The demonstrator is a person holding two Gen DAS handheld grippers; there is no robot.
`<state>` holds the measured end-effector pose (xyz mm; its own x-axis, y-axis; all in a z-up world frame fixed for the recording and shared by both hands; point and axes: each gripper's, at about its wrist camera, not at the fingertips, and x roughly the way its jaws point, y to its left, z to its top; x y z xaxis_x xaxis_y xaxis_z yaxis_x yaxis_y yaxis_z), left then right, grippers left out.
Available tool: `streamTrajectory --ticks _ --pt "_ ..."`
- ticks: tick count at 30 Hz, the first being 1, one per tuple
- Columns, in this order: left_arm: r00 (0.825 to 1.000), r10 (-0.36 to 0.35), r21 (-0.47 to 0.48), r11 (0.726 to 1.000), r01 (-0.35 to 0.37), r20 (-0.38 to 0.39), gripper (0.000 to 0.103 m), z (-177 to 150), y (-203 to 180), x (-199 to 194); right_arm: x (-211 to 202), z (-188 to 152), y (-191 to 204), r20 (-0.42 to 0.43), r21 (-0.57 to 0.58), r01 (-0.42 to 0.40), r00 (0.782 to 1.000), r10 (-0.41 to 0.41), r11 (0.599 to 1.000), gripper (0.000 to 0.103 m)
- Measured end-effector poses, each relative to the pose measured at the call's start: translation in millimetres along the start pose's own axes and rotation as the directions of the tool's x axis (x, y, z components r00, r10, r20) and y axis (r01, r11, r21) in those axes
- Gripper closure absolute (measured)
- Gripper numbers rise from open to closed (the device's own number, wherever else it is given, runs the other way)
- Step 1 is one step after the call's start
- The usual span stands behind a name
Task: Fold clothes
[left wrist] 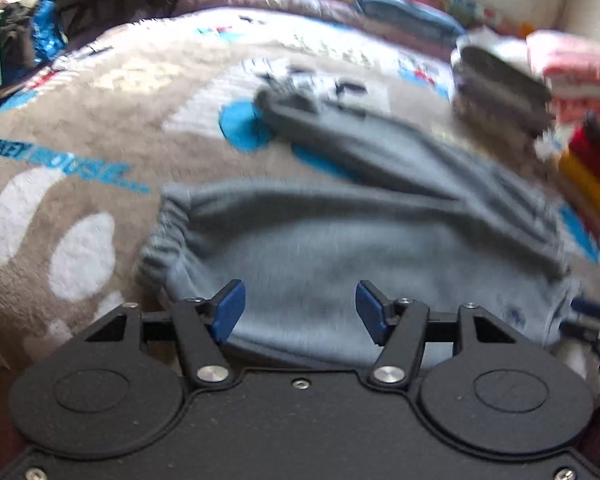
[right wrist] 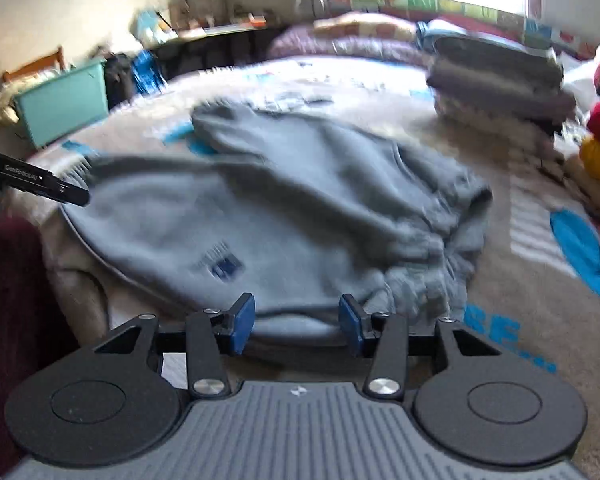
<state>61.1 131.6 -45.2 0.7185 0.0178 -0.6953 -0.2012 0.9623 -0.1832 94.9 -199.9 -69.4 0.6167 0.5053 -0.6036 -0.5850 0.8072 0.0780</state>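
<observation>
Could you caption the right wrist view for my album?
Open right claw poised at the hem of a grey fleece sweatshirt on a cartoon blanket.

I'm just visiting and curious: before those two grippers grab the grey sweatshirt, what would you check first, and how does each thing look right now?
1. Left gripper open: ok.
2. Right gripper open: ok.
3. Sweatshirt lying flat on the blanket: not ok, sleeves and hem are bunched.
4. Both grippers at the near edge: ok.
5. Cloth between the pads: cannot tell, blurred.
6. Folded stack apart from the sweatshirt: ok.
</observation>
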Motion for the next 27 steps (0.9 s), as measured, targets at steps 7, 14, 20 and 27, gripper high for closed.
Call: streamTrajectory --ticks 7,14,20,27 --pt "1.0 0.025 -0.145 0.989 -0.025 -0.001 0.044 26 43 28 31 -4 10 0.004 0.035 -0.047 0.999 0.047 0.998 0.047" --pt "0.998 -0.022 -0.158 0.987 0.03 0.053 0.043 62 56 13 4 5 -21 0.021 0.212 -0.124 0.992 0.122 0.969 0.048" --pt "0.99 -0.104 -0.111 0.987 0.114 0.098 0.042 117 46 7 -5 28 -95 0.122 0.422 -0.1 0.991 0.053 0.901 0.048" --pt "0.995 -0.077 0.003 0.997 0.077 0.059 0.042 176 29 62 54 40 -159 0.085 0.543 -0.043 0.996 -0.004 0.839 0.046"
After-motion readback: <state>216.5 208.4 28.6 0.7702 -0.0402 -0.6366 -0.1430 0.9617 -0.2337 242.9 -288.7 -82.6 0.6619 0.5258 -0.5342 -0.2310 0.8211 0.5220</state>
